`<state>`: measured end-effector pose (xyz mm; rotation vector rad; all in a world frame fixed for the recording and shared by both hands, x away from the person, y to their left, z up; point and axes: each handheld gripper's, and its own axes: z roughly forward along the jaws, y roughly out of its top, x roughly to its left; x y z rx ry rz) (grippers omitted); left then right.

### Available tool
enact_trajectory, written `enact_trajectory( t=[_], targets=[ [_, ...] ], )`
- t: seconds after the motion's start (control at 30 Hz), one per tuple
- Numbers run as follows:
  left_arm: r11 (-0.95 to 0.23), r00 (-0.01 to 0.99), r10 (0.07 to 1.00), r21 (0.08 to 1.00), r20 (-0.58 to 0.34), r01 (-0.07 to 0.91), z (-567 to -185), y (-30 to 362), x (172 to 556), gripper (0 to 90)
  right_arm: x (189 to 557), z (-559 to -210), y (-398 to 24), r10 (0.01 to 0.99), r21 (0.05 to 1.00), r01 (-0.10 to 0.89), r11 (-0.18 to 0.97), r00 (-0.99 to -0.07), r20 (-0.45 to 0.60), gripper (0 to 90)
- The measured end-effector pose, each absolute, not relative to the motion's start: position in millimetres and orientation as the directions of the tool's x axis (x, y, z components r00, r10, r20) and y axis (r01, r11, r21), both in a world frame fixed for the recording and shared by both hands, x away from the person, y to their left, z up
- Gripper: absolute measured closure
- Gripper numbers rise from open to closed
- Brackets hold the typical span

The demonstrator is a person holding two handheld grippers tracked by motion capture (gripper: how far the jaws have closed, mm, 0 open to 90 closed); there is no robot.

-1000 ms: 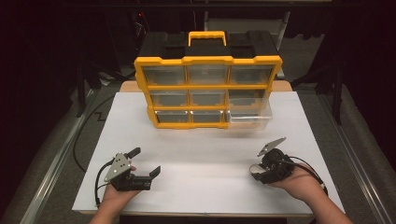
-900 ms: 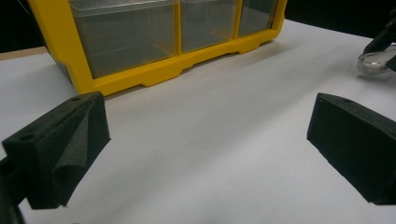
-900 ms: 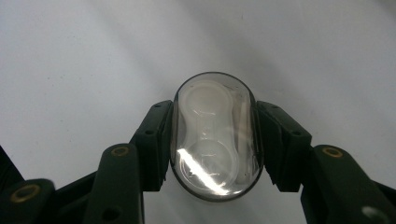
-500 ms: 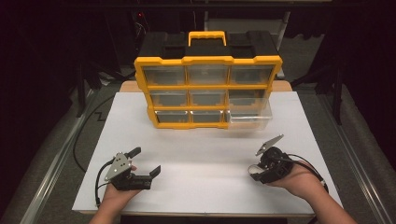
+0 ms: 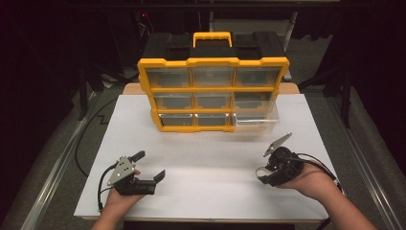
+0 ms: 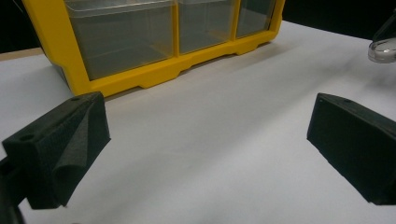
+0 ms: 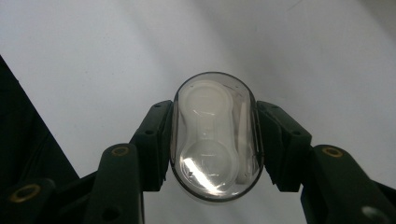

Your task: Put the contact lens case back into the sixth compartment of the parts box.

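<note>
Work in hand: a clear oval case [image 7: 217, 137] with a white two-cup holder inside is carried by the right tongs [image 7: 216, 140], probably toward the organizer [image 5: 213, 88].
Right tongs: pinching the clear oval case from both sides, pads flat on its long edges; in the high view they [image 5: 274, 154] sit at about 4 o'clock on the table [image 5: 206, 158], the case tilted up and away from the hand.
Left tongs: spread wide with nothing between them [image 6: 205, 144]; seen from above they [image 5: 146, 167] rest at about 8 o'clock, pointing toward the organizer's bottom row.
Organizer: yellow frame, nine clear drawers, standing at 12 o'clock; the bottom-right drawer [image 5: 256, 122] is pulled out toward the person.
Just changed: almost nothing. Over the last second both hands hold the same places as in the earlier high views, and the grip on the case is no wider or tighter.
Meaning for the task: my reading is a pause with the case secured; the open drawer, at about 11 o'clock from the right tongs, looks like the drop spot, and the carry there has not begun.
</note>
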<state>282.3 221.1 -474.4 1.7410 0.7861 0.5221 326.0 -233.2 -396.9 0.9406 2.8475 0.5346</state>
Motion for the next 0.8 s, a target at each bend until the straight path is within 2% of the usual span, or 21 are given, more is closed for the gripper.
enact_trajectory(
  t=[0.8],
  targets=[
    [-0.183, 0.684, 0.728, 0.952, -0.036, 0.244, -475, 220, 282, 0.4, 332, -370, -232, 0.573, 0.319, 0.551, 0.771, -0.819, 0.029, 49.8]
  ],
)
